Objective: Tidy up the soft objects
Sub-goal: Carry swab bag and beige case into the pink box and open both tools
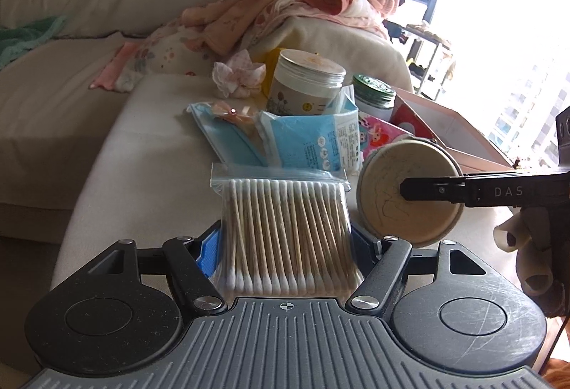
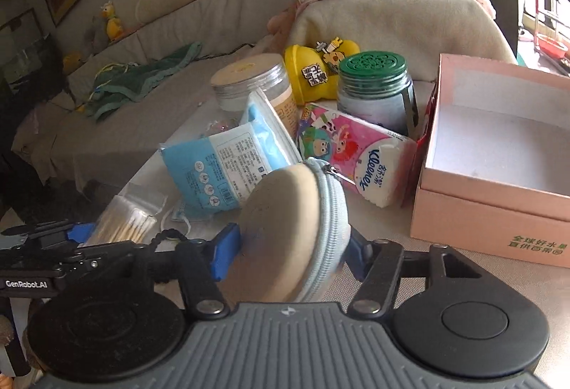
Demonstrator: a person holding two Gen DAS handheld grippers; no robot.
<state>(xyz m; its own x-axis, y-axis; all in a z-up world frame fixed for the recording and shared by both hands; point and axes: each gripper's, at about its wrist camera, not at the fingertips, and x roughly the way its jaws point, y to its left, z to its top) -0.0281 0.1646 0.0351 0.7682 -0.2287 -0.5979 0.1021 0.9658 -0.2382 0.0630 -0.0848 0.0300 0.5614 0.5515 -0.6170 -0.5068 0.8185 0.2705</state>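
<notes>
Swab bag (image 1: 285, 232), a clear zip pouch of cotton swabs, stands upright between the blue pads of the left claw (image 1: 285, 246), which is clenched on its lower half; in the right wrist view the same bag (image 2: 124, 221) shows low at the left, with the left claw's blue pad beside it. The right claw (image 2: 288, 246) grips a round beige zip pouch (image 2: 285, 235), one blue pad pressed on its flat face and the other on the far side, the grey zipper band turned toward the camera. From the left wrist view the pouch (image 1: 409, 189) hangs just right of the swab bag, with the right claw's black finger lying across its face. Behind them, on the pale cushioned surface (image 1: 149, 157), lie blue mask packs (image 1: 306, 143), a Kleenex pack (image 2: 359, 160) with cartoon print, a clear jar (image 1: 306, 82) with a pale lid, a green-lidded jar (image 2: 374, 86) and a yellow toy (image 2: 317, 68). The Kleenex pack leans against the side of an open pink box (image 2: 498, 182), whose white inside holds nothing visible. A pink blanket (image 1: 302, 4) is heaped on the sofa arm behind, and a green cloth (image 2: 142, 82) lies further along the sofa.
</notes>
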